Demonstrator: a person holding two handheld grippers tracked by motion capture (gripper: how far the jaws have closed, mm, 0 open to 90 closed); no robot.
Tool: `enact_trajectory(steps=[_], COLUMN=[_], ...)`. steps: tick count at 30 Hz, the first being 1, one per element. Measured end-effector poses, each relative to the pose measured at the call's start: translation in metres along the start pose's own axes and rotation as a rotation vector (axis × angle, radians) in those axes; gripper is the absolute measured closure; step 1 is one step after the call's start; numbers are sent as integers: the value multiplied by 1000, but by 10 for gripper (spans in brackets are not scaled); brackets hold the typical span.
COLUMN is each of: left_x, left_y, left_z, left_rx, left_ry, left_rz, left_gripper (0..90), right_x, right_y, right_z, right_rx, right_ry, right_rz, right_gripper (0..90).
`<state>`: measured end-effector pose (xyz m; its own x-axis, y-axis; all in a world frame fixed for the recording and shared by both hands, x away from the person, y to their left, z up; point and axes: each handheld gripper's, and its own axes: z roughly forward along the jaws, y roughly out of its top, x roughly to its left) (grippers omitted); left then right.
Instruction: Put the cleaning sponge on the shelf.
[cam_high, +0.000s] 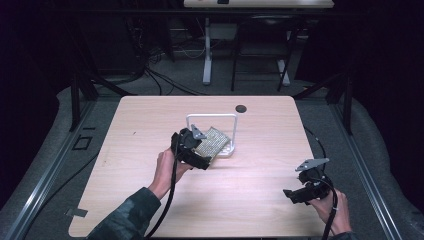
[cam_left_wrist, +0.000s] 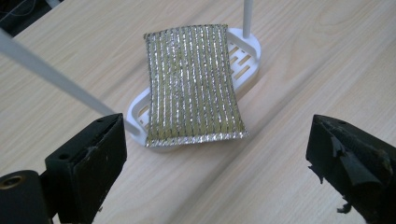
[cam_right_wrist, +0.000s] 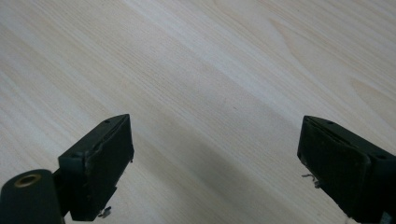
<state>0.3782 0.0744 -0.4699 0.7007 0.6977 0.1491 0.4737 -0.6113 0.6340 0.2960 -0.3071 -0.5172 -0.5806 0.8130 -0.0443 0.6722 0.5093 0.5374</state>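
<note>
High view: a scouring pad (cam_high: 212, 142) lying across a white rack (cam_high: 227, 149) near the middle of a wooden table (cam_high: 150, 120).

Left gripper view shows the left gripper (cam_left_wrist: 217, 149) just short of the rack, jaws spread wide and holding nothing; the pad rests on the rack's slotted tray, its near edge overhanging. Placement looks done, with only pulling away left. Well apart from the rack, the right gripper (cam_right_wrist: 215, 163) hangs wide open and unloaded over bare wood.
</note>
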Motion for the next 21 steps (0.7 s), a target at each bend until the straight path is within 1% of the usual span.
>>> enact_trajectory(steps=[6, 9, 10, 12, 18, 21], left_x=[8, 11, 11, 13, 18, 21], left_y=[-13, -21, -24, -31, -50, -60], left_z=[-15, -23, -25, -30, -39, -42], left_rx=[-10, -5, -6, -3, 11, 11], left_ry=[10, 19, 20, 18, 23, 25], left_rz=[-15, -17, -24, -32, -45, -58], left_gripper=[33, 25, 17, 11, 0, 0], right_x=[0, 0, 0, 1, 1, 1], right_y=[0, 0, 0, 1, 1, 1], right_z=[-1, -2, -2, -2, -2, -2], right_rx=[3, -4, -3, -4, -2, 1], right_ry=[-7, -10, -12, -12, -12, -14], right_rz=[2, 8, 8, 0, 1, 0], right_gripper=[100, 100, 100, 100, 102, 102])
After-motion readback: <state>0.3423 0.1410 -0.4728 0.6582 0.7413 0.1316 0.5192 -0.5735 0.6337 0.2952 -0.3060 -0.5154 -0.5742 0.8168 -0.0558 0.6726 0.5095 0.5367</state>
